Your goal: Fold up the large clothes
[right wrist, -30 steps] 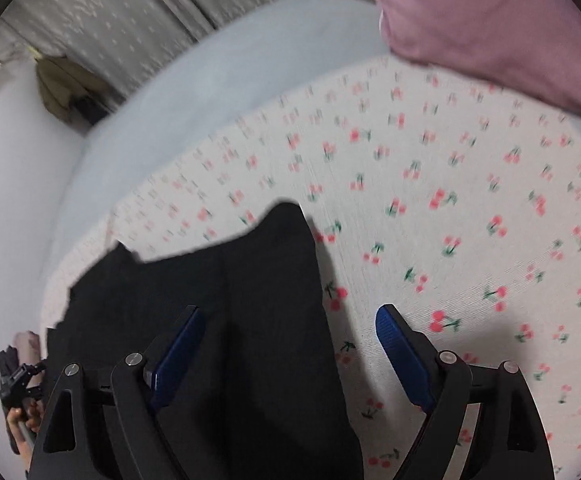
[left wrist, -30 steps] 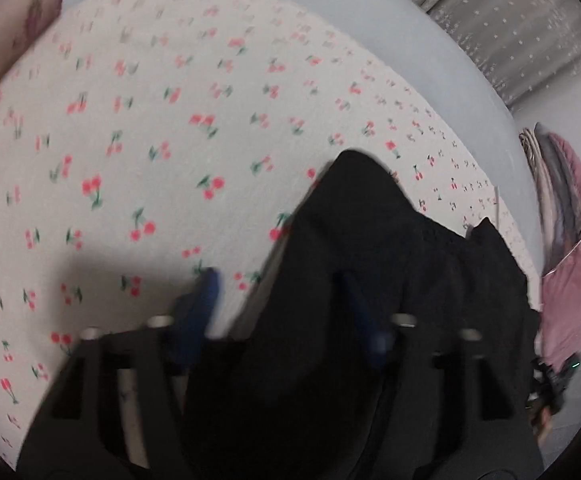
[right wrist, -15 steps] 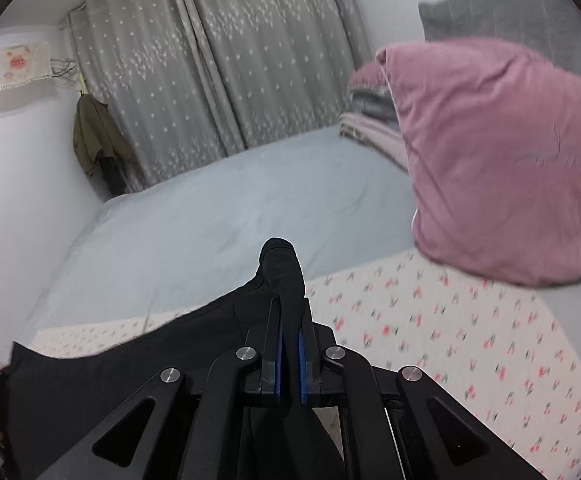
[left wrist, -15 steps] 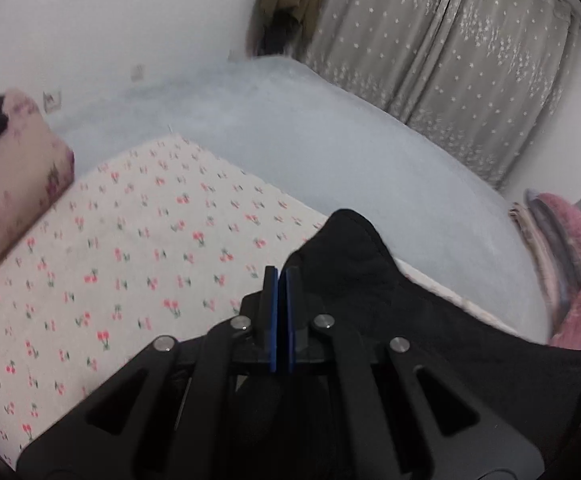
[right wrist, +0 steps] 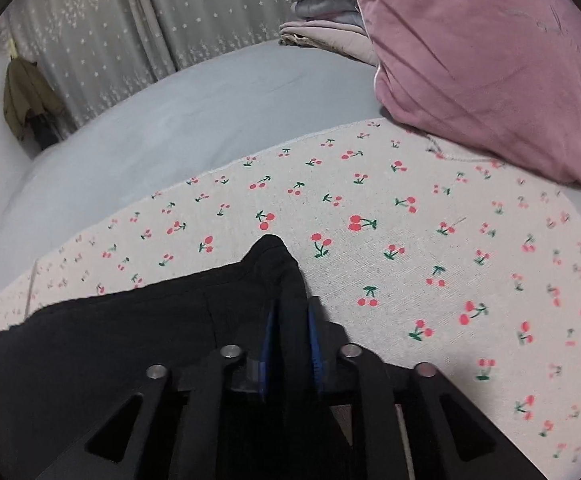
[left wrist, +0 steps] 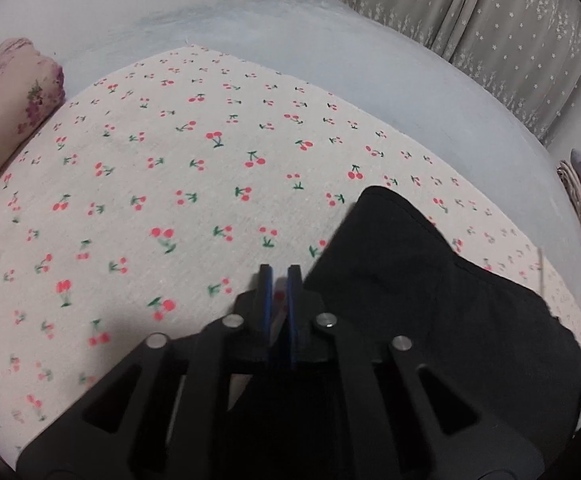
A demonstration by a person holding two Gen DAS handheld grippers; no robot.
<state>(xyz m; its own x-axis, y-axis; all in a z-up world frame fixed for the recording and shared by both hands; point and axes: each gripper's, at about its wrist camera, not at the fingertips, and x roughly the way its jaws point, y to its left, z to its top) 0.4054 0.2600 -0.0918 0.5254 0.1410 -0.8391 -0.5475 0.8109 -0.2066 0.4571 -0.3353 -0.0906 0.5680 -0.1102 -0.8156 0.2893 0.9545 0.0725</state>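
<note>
right wrist view: black garment (right wrist: 138,344) lies between the slightly parted jaws.

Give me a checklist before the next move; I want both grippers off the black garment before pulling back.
1. Left gripper free of the black garment: ok. Its jaws have just opened a little, and only the cherry-print cloth shows between them.
2. Right gripper free: not ok. Its jaws have just opened, but a garment fold sits between the pads. Whether they press it: cannot tell.
3. Garment's far edge on the cloth: ok.
4. Pink pillow apart from the garment: ok.
5. Fold edges lined up: cannot tell; the grippers hide the near part.
</note>
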